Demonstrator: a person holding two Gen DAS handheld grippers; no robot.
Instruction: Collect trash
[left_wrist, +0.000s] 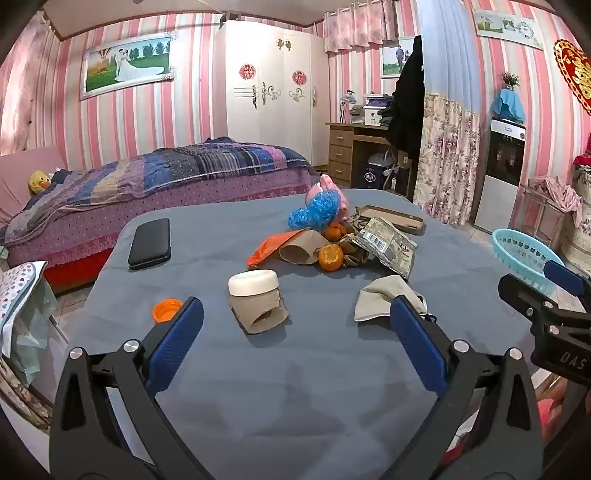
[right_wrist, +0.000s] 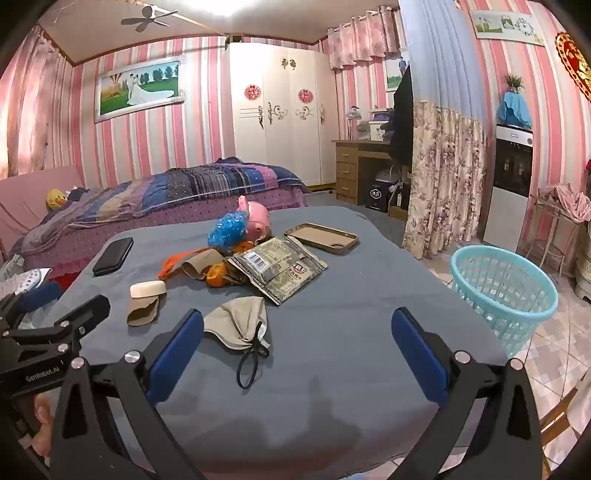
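On the grey-blue table cover (left_wrist: 295, 387) we hold both grippers low over the near edge, and nothing sits between either pair of blue pads. Our left gripper (left_wrist: 295, 325) is spread wide and empty, pointed at a white soap bar (left_wrist: 253, 282) that rests on a flattened cardboard tube (left_wrist: 260, 314). Just left of its left finger lies an orange bottle cap (left_wrist: 167, 310). Our right gripper (right_wrist: 297, 339) is likewise spread wide and empty; a used grey face mask (right_wrist: 238, 323) lies just beside its left finger, ear loop trailing toward us. Farther back we see the trash heap: a printed snack wrapper (right_wrist: 279, 267), another cardboard tube (right_wrist: 201, 267), an orange plastic scrap (right_wrist: 171, 266), tangerines (left_wrist: 330, 257) and a blue crumpled bag (right_wrist: 225, 230) against a pink pig toy (right_wrist: 256, 218). A black case (left_wrist: 149, 243) and a tan phone case (right_wrist: 321, 238) lie apart from the heap. Off the table's right side, a turquoise basket (right_wrist: 504, 291) stands on the tiled floor.
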